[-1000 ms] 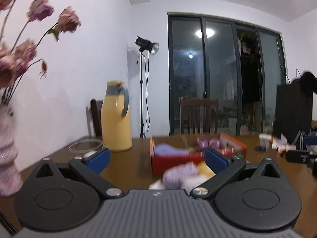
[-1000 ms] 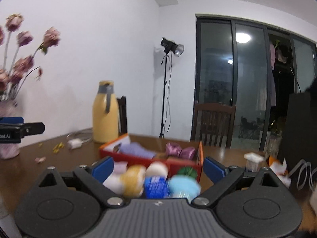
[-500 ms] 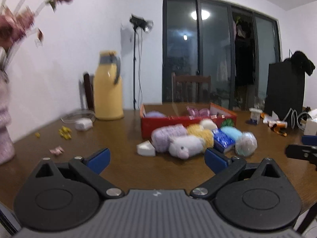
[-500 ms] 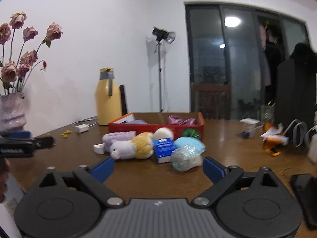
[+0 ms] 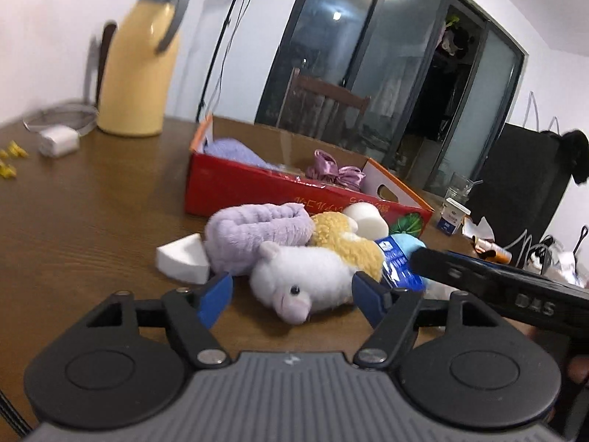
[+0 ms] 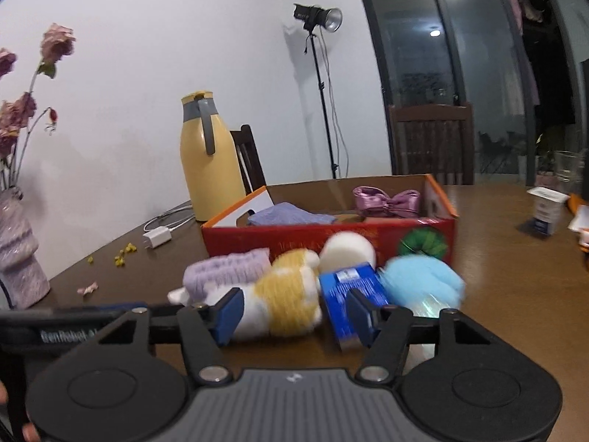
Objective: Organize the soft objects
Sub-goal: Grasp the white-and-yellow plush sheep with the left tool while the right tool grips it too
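Note:
A pile of soft things lies in front of the red box. It holds a white plush toy, a yellow-and-white plush, a lilac fluffy roll, a white wedge sponge, a round white sponge, a blue packet and a light blue puff. My left gripper is closing, with the white plush between its blue pads but not squeezed. My right gripper is closing too, around the yellow plush and the edge of the blue packet. The box holds a purple cloth and a satin bow.
A yellow thermos jug and a white charger stand at the back left. A vase of dried roses is at the left edge. A small bottle, a glass and clutter sit at the right. Chairs stand behind the table.
Both grippers have come forward and down to the pile of toys. Their jaws have narrowed, and a plush now lies between each pair of pads.

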Tool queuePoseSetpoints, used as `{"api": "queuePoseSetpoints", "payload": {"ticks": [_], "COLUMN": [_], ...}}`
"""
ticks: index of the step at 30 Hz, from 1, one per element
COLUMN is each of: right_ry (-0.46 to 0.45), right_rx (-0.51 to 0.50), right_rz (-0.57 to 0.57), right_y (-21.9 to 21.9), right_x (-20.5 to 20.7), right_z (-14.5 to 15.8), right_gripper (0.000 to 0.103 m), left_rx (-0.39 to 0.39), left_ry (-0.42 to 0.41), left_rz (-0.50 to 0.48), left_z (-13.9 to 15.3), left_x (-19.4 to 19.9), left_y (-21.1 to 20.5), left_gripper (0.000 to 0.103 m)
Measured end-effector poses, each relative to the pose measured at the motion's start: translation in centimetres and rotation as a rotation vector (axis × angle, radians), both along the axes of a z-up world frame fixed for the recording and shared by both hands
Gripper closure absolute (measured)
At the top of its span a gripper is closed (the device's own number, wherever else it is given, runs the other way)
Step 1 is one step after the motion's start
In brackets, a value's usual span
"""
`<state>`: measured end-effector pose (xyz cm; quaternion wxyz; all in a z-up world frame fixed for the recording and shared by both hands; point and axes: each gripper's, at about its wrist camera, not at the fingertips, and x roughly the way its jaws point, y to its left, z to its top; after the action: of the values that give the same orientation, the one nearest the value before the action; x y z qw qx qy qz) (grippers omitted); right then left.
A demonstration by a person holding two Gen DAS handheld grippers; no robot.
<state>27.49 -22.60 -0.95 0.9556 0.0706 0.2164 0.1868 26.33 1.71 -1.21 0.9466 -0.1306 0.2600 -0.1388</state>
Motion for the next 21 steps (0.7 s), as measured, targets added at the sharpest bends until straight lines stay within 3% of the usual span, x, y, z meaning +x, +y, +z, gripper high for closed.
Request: {"api": "queuePoseSetpoints", "payload": {"ticks": [6,9,12,18,21], "right_ry": [0.121,0.145,0.158,0.190,0.192], "right_rx": [0.071,0.095,0.118,0.123,0.125], "right_rz": [0.018,0.020,0.046,0.113,0.118], "right_y": [1.4,1.5,0.9,-0.7,-1.1], "right_x": [6.1,6.3,4.2,-4.3,-8.4], "right_z": [-1.8,-2.3,-1.8,-1.7,-2.1], "right_gripper": [0.056,0.061,0.064,0.064,0.064], "left_rx": [-0.095,-0.082,-0.108,-0.100,-0.082], "left_ry": [0.101,0.099,0.128,0.140,0.100], "left_rz": [-0.038,-0.032,-0.050,-0.092,-0.089], "left_z": [-1.4,-1.4,-0.9,-0.2,-0.3], "left_x": [3.6,2.7,0.5,-5.9,-8.4], "left_y": [0.2,0.0,0.4,0.5,0.4], "left_gripper": [0.046,0.052,0.052,0.052,0.052]}}
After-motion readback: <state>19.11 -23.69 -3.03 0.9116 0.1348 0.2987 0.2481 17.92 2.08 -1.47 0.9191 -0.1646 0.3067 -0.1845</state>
